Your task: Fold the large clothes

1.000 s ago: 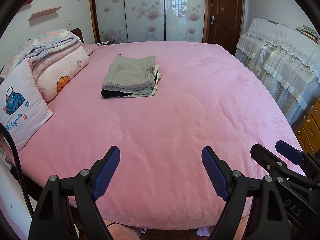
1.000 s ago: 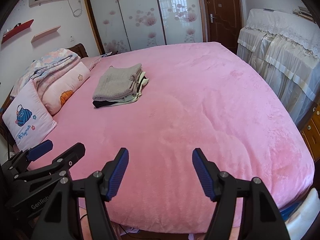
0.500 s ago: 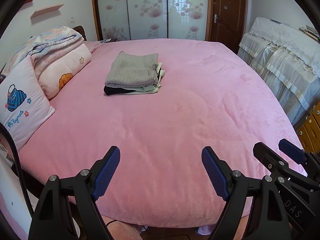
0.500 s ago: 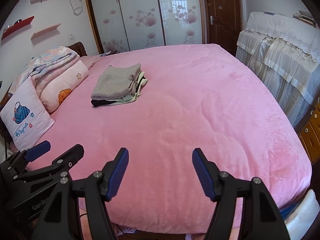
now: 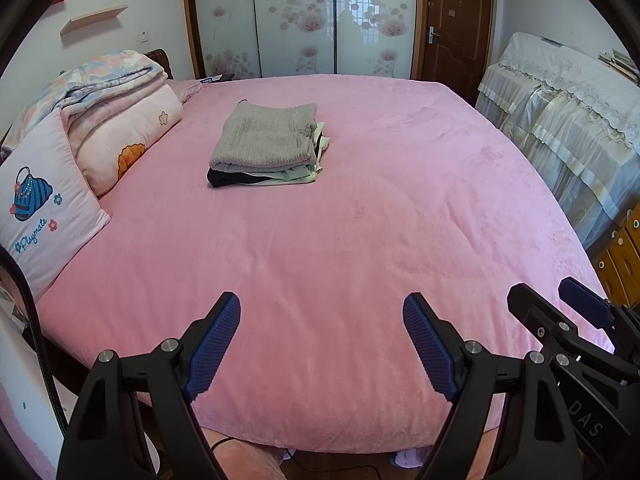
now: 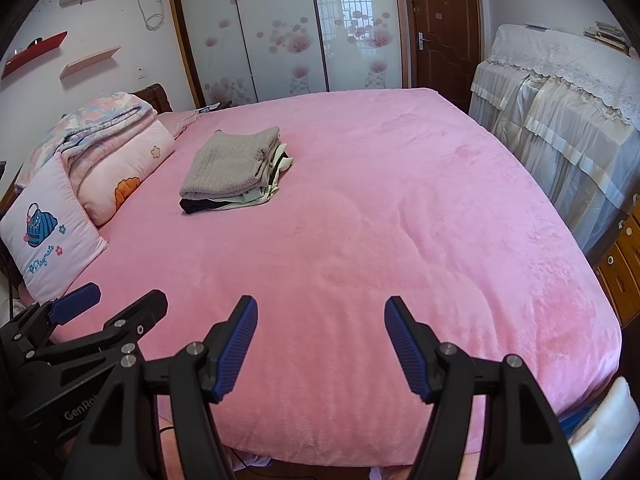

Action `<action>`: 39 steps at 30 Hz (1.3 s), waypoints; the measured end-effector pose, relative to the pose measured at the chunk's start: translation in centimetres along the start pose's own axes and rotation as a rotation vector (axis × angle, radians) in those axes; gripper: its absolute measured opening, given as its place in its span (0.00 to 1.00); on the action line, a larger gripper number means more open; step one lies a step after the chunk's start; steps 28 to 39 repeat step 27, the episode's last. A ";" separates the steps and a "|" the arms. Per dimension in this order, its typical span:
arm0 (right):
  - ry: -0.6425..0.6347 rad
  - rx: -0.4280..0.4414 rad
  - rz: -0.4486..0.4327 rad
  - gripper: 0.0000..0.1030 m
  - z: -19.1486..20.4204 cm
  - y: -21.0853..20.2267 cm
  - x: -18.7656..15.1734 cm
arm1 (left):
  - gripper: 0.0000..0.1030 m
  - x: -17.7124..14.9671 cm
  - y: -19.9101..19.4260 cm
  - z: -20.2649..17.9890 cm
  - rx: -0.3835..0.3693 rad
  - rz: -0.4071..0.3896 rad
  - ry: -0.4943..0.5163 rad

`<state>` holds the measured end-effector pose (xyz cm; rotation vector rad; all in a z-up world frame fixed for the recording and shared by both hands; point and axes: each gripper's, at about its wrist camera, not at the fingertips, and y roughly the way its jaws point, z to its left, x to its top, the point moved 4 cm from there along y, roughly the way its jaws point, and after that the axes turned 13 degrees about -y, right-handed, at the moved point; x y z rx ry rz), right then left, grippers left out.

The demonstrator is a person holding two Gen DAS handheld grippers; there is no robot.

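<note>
A stack of folded clothes [image 5: 268, 146], grey knit on top over pale and black pieces, lies on the pink bed [image 5: 360, 240] toward its far left; it also shows in the right wrist view [image 6: 236, 170]. My left gripper [image 5: 322, 312] is open and empty above the bed's near edge. My right gripper [image 6: 320, 312] is open and empty beside it, also above the near edge. Each gripper shows at the edge of the other's view. Both are far from the stack.
Pillows and a folded quilt [image 5: 100, 128] lie along the bed's left side. A cloth-covered cabinet [image 5: 568, 120] and wooden drawers [image 5: 620, 256] stand at the right. Sliding wardrobe doors [image 5: 300, 20] and a brown door [image 5: 456, 20] are at the back.
Both grippers have drawn back and risen slightly, so the bed and stack appear a little lower in view. Both stay open and empty.
</note>
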<state>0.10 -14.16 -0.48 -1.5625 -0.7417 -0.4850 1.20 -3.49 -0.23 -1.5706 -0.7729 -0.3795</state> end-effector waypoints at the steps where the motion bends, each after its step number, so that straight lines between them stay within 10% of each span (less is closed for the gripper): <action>1: 0.000 0.000 0.000 0.65 0.0 0.0 0.0 | 0.80 0.0 0.0 0.0 0.000 0.000 -0.001; 39: 0.007 -0.005 0.002 0.65 -0.4 0.2 -0.7 | 0.78 -0.4 0.5 0.5 -0.002 0.022 0.008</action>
